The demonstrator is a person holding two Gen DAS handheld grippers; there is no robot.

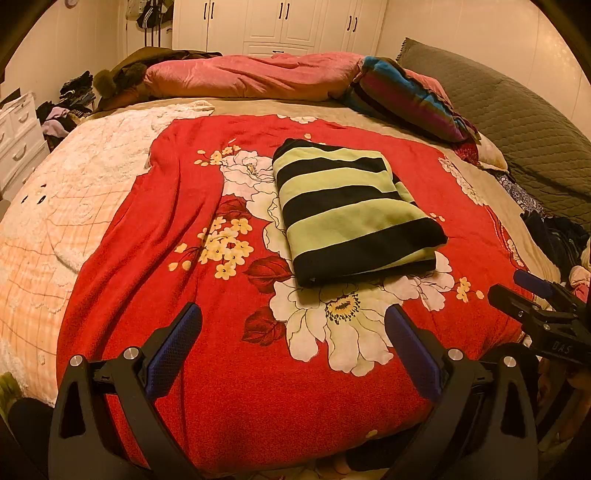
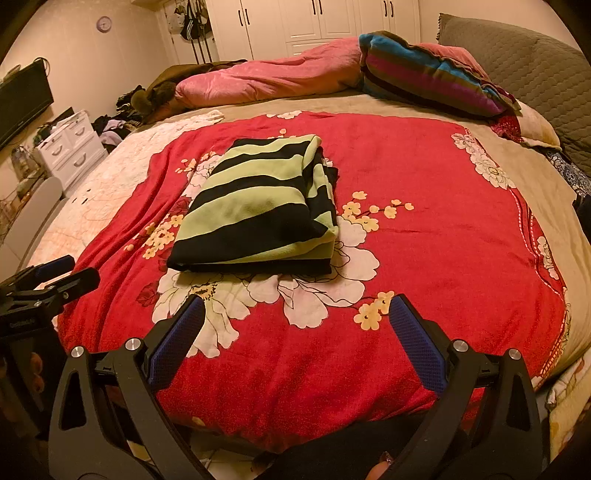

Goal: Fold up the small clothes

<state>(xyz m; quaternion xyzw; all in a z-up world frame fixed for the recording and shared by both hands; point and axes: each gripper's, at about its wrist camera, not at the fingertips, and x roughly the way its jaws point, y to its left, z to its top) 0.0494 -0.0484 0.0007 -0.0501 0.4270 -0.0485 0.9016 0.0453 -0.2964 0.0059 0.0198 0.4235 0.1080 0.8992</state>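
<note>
A green-and-black striped garment (image 1: 351, 210) (image 2: 258, 210) lies folded into a thick rectangle on the red floral blanket (image 1: 229, 387) (image 2: 424, 229). My left gripper (image 1: 293, 314) hovers open over the blanket's near edge, short of the garment, with nothing between its blue pads. My right gripper (image 2: 297, 306) is likewise open and empty, just short of the garment's near edge. Each gripper shows at the side of the other's view: the right gripper (image 1: 517, 286) at the far right, the left gripper (image 2: 70, 269) at the far left.
A pink quilt (image 1: 251, 75) and a striped blanket roll (image 1: 410, 99) lie along the far side of the bed. A grey padded headboard (image 1: 517, 122) stands at right. White drawers (image 2: 70, 146) and piled clothes (image 2: 114, 125) stand at left, wardrobes (image 1: 280, 26) behind.
</note>
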